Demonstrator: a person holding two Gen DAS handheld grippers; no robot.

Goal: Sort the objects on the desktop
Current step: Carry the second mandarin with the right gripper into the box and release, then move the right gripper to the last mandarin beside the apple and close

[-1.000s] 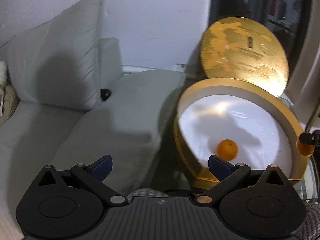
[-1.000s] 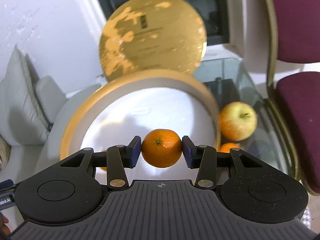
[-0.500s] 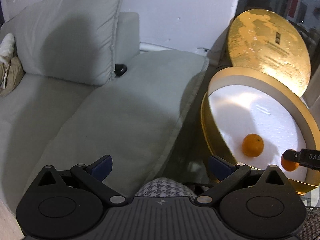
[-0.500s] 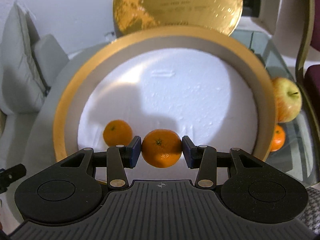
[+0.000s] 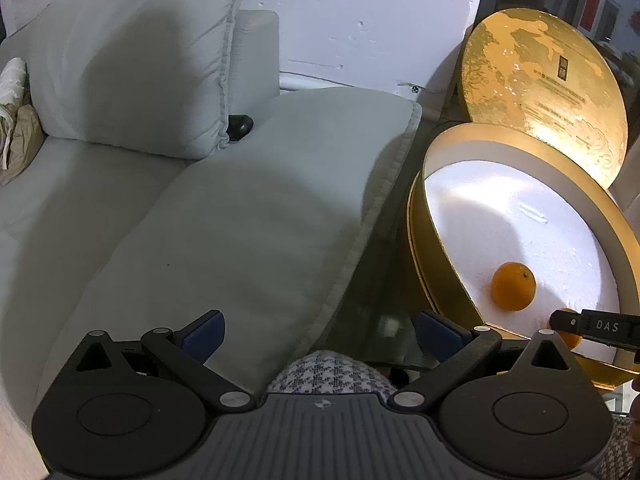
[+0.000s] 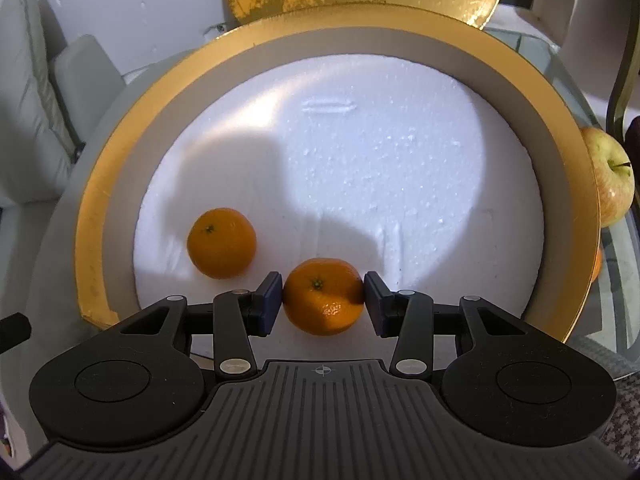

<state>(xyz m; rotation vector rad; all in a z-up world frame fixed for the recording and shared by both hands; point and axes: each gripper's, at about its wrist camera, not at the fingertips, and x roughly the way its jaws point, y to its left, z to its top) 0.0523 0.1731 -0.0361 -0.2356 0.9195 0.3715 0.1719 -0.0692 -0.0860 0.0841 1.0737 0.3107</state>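
Sofa, grey fabric with loose cushions point(image 5: 200, 208), fills most of left wrist view. Round gold-rimmed box with white foam floor point(image 6: 520, 92) sits on glass tabletop point(image 6: 600, 312) next to it; round gold lid point(image 5: 540, 92) stands upright behind box, leaning at its far rim. Yellow-red apple point(image 6: 612, 176) on the glass just outside box's right wall, partly hidden by rim. Left gripper point(image 5: 318, 334): blue pads spread wide, nothing between them, hanging over sofa edge beside the box. Right gripper point(image 6: 324, 300): pads clamped on both sides of small orange mandarin point(image 6: 323, 296), held low over foam near box's front wall; can't tell if it touches the floor. Second loose mandarin point(image 6: 221, 248) rests on foam just left of the gripped one, not touching it.
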